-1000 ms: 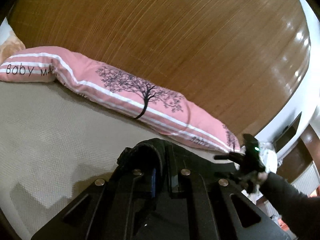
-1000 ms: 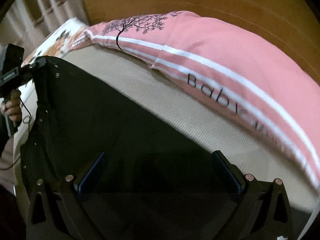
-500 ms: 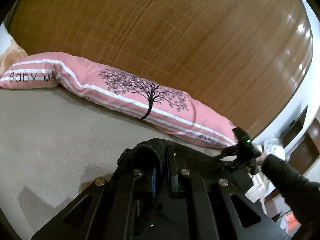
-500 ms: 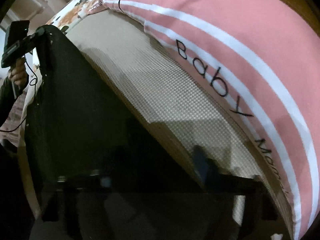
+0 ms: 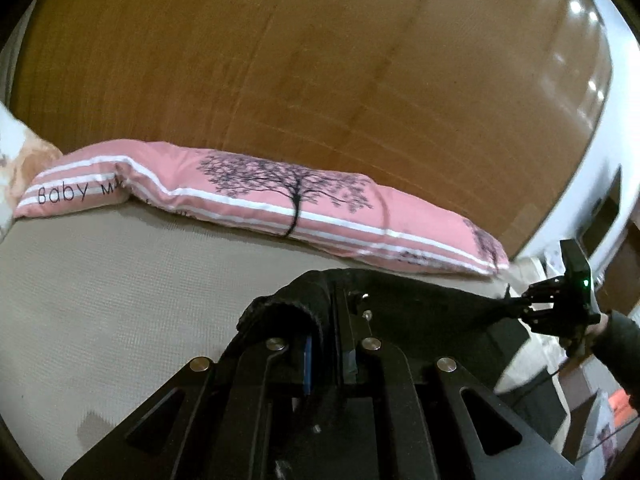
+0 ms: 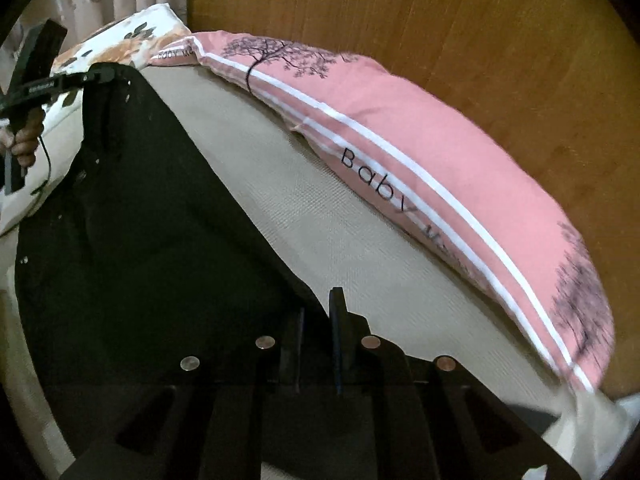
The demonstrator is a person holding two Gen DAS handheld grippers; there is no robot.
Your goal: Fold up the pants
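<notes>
The black pants [image 6: 132, 216] hang stretched between my two grippers above the beige bed. My left gripper [image 5: 328, 320] is shut on one corner of the pants' edge [image 5: 288, 304], which bunches over its fingers. My right gripper [image 6: 318, 320] is shut on the other corner. In the left wrist view the taut edge [image 5: 432, 298] runs right to the right gripper [image 5: 520, 304]. In the right wrist view the left gripper [image 6: 104, 76] holds the far corner at upper left.
A long pink pillow [image 5: 304, 208] with a tree print lies along the wooden headboard [image 5: 320, 60]. It also shows in the right wrist view [image 6: 420, 152]. A floral pillow [image 6: 120, 44] lies beyond it. The beige mattress [image 5: 100, 280] spreads below.
The right gripper's fingers, wide apart a second ago, have closed on the pants. Both grippers hold the pants stretched and the views have shifted slightly.
</notes>
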